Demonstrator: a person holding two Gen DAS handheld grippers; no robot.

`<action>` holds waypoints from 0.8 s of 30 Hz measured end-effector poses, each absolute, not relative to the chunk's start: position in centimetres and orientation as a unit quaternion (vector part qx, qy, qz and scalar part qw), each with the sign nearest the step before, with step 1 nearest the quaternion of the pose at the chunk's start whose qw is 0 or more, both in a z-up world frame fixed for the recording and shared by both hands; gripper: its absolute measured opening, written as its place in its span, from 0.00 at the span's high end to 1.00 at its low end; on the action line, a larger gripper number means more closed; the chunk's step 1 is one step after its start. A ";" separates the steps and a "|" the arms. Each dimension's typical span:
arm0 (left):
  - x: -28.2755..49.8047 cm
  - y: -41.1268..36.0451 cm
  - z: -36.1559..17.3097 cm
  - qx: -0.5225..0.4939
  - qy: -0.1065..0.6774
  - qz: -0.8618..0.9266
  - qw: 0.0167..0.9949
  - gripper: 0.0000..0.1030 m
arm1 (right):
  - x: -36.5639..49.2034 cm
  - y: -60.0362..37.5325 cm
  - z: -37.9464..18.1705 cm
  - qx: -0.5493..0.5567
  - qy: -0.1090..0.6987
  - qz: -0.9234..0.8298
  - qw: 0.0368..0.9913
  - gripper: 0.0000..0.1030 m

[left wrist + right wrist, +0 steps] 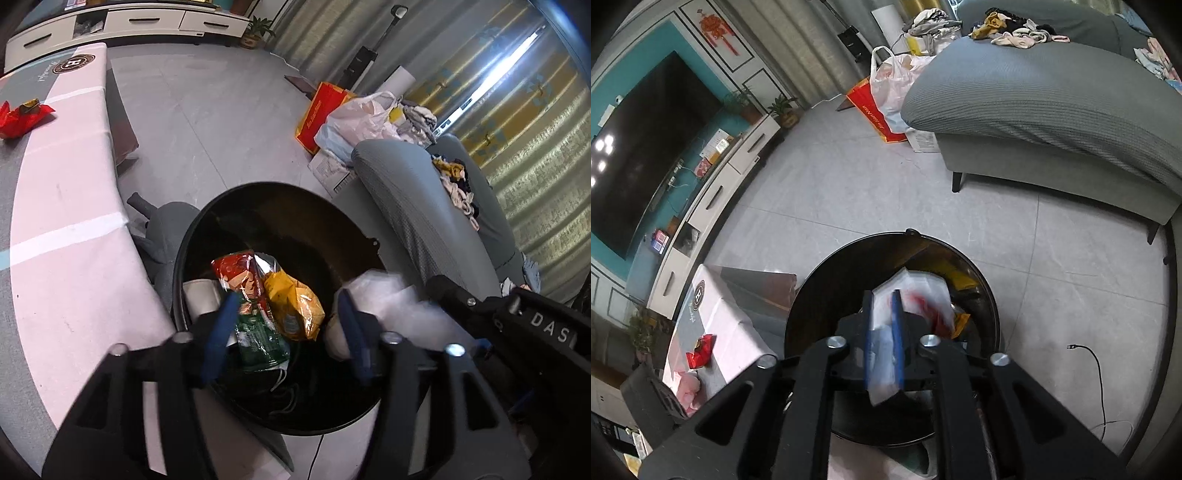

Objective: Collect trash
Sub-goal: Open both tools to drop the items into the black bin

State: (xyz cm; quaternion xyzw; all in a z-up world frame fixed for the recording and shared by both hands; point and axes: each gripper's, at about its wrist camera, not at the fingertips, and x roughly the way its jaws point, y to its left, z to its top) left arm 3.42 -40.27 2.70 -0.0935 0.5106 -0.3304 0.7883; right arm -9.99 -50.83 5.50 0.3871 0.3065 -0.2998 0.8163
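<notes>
A black trash bin (295, 206) stands on the floor beside the table; it also shows in the right wrist view (827, 280). Inside lie a red and green snack wrapper (255, 295) and a yellow bag (295, 306). My left gripper (286, 325) is open and empty above the bin. My right gripper (882, 328) is shut on a clear plastic bag (916, 291) over the bin; the same bag shows blurred in the left wrist view (384, 299). A red wrapper (22, 114) lies on the table, also in the right wrist view (701, 350).
A pink and grey table (66, 206) runs along the left. A grey sofa (1052, 103) with clothes stands on the right. Shopping bags (347, 118) sit on the floor beyond. A black cable (1097, 373) lies on the tiles.
</notes>
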 end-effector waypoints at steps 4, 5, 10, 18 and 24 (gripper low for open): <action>3.2 -39.2 3.9 -0.100 0.493 -0.334 0.797 0.23 | -10.8 -50.4 6.4 0.391 0.278 -0.290 0.828 0.40; 3.1 -38.7 4.4 -0.101 0.487 -0.332 0.801 0.22 | -11.1 -50.2 6.9 0.397 0.264 -0.284 0.832 0.31; 3.2 -34.9 7.1 -0.114 0.459 -0.308 0.826 0.06 | -12.1 -49.3 8.7 0.397 0.218 -0.266 0.851 0.15; 3.3 -23.9 10.8 -0.113 0.387 -0.207 0.891 0.03 | -10.9 -45.2 12.0 0.332 0.195 -0.256 0.887 0.06; 2.9 -15.9 13.4 -0.107 0.369 -0.125 0.915 0.03 | -9.1 -40.2 14.4 0.252 0.189 -0.215 0.924 0.03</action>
